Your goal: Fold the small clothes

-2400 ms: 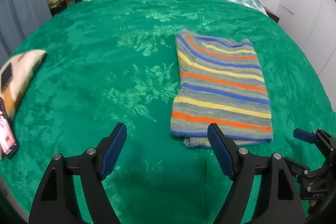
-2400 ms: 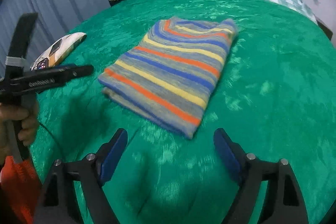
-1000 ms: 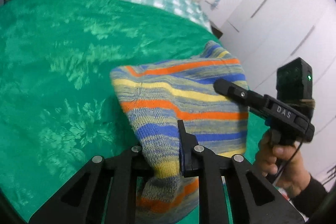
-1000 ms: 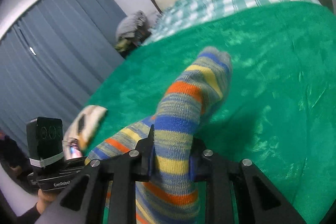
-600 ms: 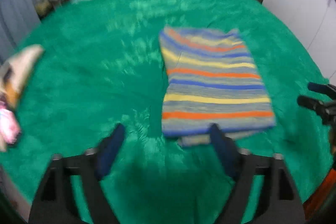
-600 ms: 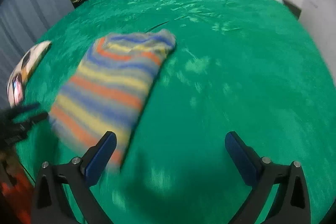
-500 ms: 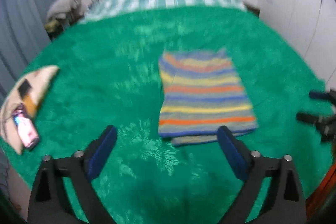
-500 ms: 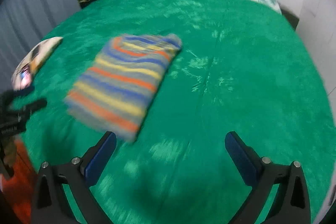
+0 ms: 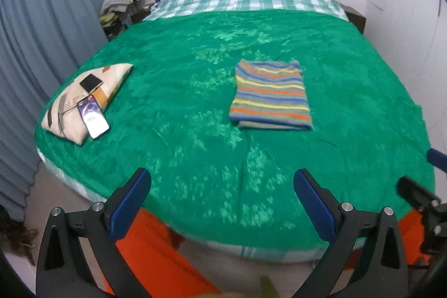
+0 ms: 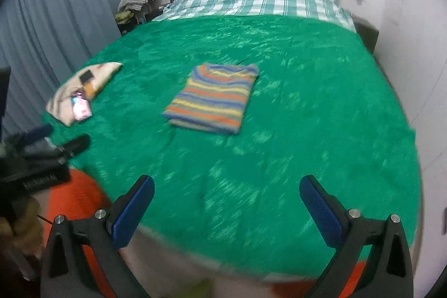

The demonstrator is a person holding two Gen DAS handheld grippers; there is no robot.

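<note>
Both grippers let go; striped sweater [image 9: 270, 95] now lies folded (jaws wide, empty).

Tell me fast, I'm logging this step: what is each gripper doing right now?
Left gripper: open, holding nothing.
Right gripper: open, holding nothing; the striped garment lies folded on the bed.

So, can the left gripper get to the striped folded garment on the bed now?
Probably yes: the left gripper is open and empty, and only bare green blanket lies before the striped garment.

Folded sweater [image 9: 270, 95] mid-bed on blanket [image 9: 195, 147]; pillow [image 9: 83, 97] at left edge, phone [image 9: 92, 117] on it.
</note>
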